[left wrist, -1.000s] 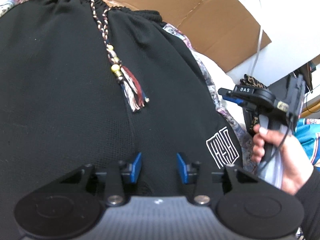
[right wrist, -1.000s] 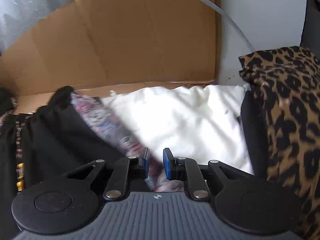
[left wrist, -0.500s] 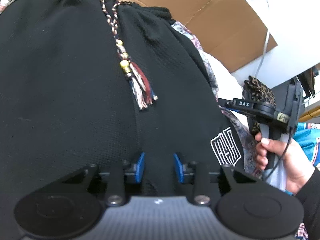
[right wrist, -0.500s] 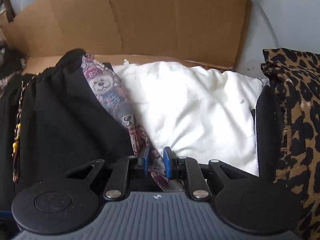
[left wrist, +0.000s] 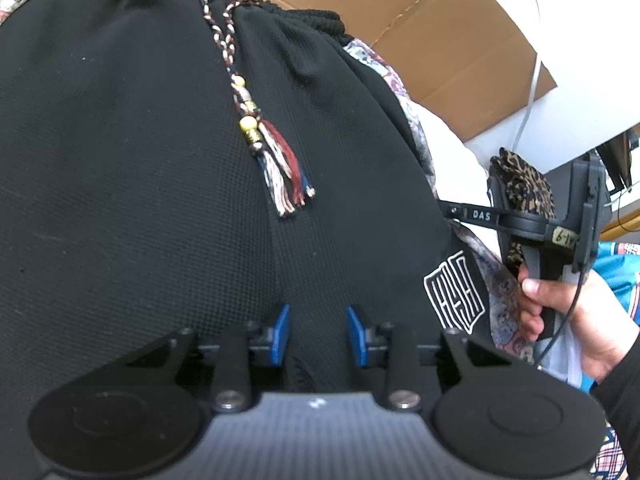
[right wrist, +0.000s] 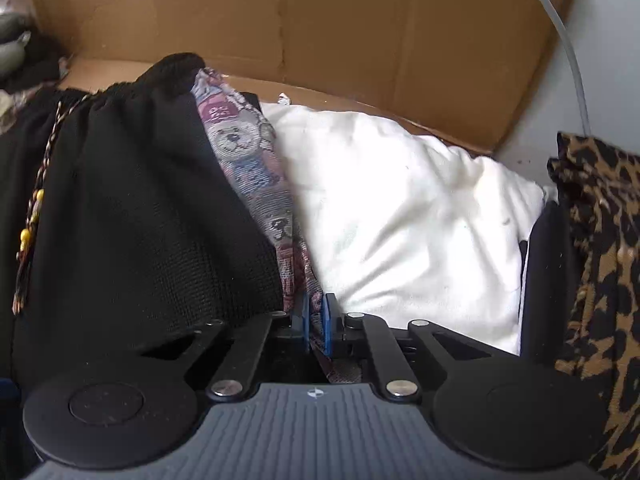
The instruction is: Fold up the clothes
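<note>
Right wrist view shows my right claw (right wrist: 316, 322) pinched on the soft bear-print woven cloth's (right wrist: 256, 184) near edge beside limp black mesh shorts (left wrist: 140, 184), my left claw (left wrist: 316, 334) half-open over them.

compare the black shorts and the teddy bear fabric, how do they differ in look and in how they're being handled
The black shorts are plain black with a gathered waistband and tasselled drawstring; the teddy bear fabric is a pale, multicoloured bear print. The shorts lie spread on top; the bear fabric shows only as a strip along their edge. The right hand-held gripper pinches the bear fabric; the left hand-held gripper straddles a fold of the shorts. Both are soft cloth.
</note>
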{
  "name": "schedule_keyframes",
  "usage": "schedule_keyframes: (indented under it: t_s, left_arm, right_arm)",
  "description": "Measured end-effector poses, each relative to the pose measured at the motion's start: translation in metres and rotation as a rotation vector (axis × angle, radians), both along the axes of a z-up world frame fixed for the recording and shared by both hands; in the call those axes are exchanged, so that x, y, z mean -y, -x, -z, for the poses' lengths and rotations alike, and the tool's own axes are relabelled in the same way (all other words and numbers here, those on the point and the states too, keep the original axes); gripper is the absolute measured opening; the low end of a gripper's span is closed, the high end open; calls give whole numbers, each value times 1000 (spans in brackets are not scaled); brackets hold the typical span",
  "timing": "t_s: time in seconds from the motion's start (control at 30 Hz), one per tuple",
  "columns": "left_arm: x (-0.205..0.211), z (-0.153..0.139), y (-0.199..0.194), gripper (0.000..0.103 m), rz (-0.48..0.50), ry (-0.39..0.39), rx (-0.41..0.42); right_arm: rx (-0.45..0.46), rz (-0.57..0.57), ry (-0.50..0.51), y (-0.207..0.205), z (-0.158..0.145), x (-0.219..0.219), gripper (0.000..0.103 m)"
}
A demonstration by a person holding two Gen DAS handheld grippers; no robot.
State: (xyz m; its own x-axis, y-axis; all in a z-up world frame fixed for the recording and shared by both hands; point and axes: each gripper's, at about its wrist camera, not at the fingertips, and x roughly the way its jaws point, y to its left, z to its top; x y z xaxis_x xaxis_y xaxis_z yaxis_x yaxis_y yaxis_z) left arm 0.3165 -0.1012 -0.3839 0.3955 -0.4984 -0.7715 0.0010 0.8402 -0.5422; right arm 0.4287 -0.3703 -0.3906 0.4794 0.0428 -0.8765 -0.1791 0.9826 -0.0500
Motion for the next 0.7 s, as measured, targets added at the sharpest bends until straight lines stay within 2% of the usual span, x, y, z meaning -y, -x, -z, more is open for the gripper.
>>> schedule_keyframes:
  t_s: [0.1, 0.2, 0.27, 0.43, 0.5, 0.57, 0.7]
  left_arm:
    - [0, 0, 0, 27, 0, -15, 3]
    - [-3, 4, 0, 7, -12, -44, -22]
    - [-7, 9, -1, 3, -28, -43, -46]
    - [-8, 9, -1, 3, -19, -64, -44]
    - [-8, 8, -1, 3, -16, -74, -39]
    - [-11, 9, -2, 3, -25, -60, -48]
    - [-14, 9, -3, 3, -46, -35, -57]
  right_arm:
    - [30, 9, 37, 1, -6, 1, 1]
    - [58, 39, 72, -1, -12, 6, 0]
    - [68, 61, 101, -4, -13, 9, 0]
    - [65, 170, 141, -18, -10, 26, 0]
    - [83, 205, 87, -18, -13, 36, 0]
    - [109, 221, 79, -15, -20, 40, 0]
    - [165, 185, -22, -5, -34, 36, 0]
